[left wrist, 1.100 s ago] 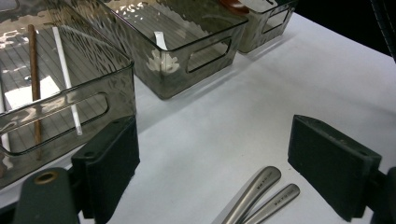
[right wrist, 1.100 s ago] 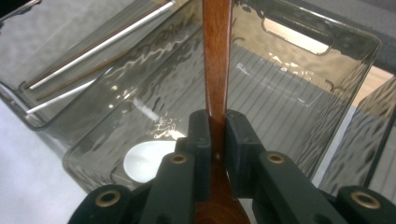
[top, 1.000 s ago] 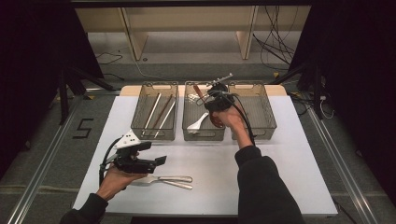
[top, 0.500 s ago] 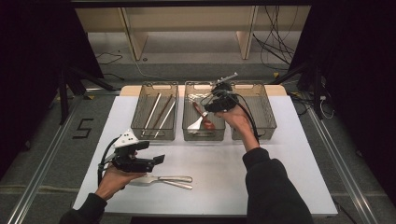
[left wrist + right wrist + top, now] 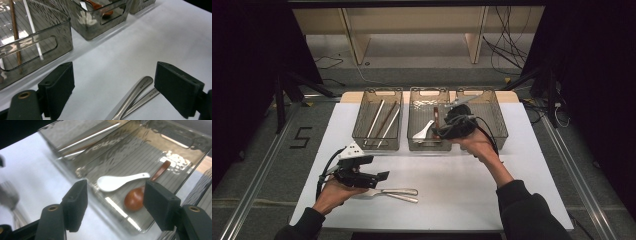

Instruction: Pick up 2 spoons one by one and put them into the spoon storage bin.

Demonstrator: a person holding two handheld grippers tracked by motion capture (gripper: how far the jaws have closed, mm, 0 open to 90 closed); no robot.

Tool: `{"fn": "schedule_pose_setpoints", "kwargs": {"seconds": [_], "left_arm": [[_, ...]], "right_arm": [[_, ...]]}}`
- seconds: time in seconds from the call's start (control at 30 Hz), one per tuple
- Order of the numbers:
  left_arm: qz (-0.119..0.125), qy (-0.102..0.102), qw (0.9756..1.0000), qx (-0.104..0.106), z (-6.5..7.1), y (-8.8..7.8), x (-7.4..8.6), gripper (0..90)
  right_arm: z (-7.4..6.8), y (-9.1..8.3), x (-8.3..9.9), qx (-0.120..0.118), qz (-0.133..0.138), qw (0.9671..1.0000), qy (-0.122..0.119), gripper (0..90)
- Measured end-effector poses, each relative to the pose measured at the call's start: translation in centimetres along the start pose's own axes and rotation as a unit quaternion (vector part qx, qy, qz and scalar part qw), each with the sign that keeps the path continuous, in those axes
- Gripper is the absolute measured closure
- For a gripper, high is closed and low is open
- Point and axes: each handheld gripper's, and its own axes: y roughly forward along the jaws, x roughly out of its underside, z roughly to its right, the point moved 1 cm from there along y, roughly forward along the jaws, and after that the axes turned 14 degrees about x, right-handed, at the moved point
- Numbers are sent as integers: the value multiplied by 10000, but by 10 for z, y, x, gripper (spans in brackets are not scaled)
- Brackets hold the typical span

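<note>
A white spoon (image 5: pixel 120 182) and a brown spoon (image 5: pixel 140 195) lie in the middle clear bin (image 5: pixel 429 146). My right gripper (image 5: pixel 117 203) hovers over that bin's front right part (image 5: pixel 439 131). Its jaws have just been opening and stand open, with nothing between the pads. Two steel utensils (image 5: pixel 396 192) lie side by side on the white table near the front. My left gripper (image 5: pixel 379 176) sits low at their left end, open; their handles (image 5: pixel 136 96) lie on the table under its open jaws, untouched.
The left bin (image 5: pixel 378 145) holds long thin sticks (image 5: pixel 15 30). A third bin (image 5: pixel 497 120) stands at the right. All three line the table's far edge. White tabletop (image 5: pixel 472 200) stretches between the bins and the near edge.
The right gripper has come back from the far part of the middle bin toward its front and its jaws have opened. The left gripper has kept still.
</note>
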Motion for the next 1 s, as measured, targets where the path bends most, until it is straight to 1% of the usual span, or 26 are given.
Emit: {"fn": "schedule_pose_setpoints", "kwargs": {"seconds": [0.07, 0.2, 0.37, 0.5, 0.6, 0.77, 0.83, 1.0], "left_arm": [[-68, 18, 10000, -7, 0, 1, 1, 162], [-301, 57, 9995, -18, -1, 4, 3, 162], [-416, 75, 9991, 7, 0, 4, 3, 162], [-483, 99, 9988, -14, 0, 5, 4, 165], [-540, 119, 9985, -8, -1, 5, 4, 165], [-582, 112, 9982, 14, 0, 5, 4, 167], [-615, 140, 9980, 24, 1, 5, 4, 168], [-612, 145, 9980, 47, 1, 5, 3, 167]], "right_arm": [[-2, -6, 9, -63, 21, 10000, 3, 361], [-2, -17, 23, -161, 139, 9998, 61, 354], [-4, -28, 37, -250, 221, 9994, 53, 342], [-7, -37, 45, -308, 308, 9990, 91, 337], [-9, -43, 53, -342, 365, 9987, 69, 332], [-11, -51, 62, -371, 463, 9982, 119, 330], [-11, -54, 66, -393, 481, 9979, 158, 328], [-11, -60, 75, -403, 552, 9974, 225, 316]]}}
